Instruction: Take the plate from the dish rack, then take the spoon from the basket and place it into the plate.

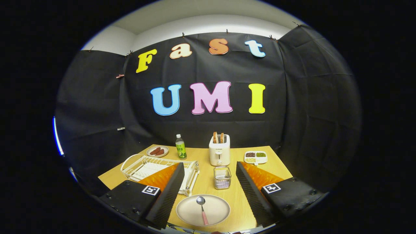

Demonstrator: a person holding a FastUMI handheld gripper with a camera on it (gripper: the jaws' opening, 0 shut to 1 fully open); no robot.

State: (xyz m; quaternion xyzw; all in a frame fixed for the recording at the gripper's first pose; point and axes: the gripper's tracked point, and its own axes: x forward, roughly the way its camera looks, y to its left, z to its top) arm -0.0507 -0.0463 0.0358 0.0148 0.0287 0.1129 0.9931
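My gripper (208, 195) stands with its fingers spread wide and holds nothing; both fingers are raised clear of the table (240, 182), one on each side of the work area.

Between the fingers, on the near part of the table, lies the plate (188, 211), flat and right way up. The spoon (202, 208) rests inside it, near the middle. Its bowl points away from me, toward the basket (222, 177), and its handle runs back toward me, tilted slightly to my right. The long axis is thus roughly in line with my fingers, a little off true.

Just beyond the plate, between the fingertips, the basket stands upright; I can see no utensil left in it. The dish rack (152, 167) sits to my left, partly behind my left finger, and I see no plate standing in it.

Judgement: both parts of the task appear complete. The plate is out of the rack and the spoon is in the plate. Nothing remains but to draw the gripper clear.

Further back stand a toaster (219, 151), a bottle (180, 147), a small dish (157, 151) and a divided tray (255, 157), all well apart from the work.
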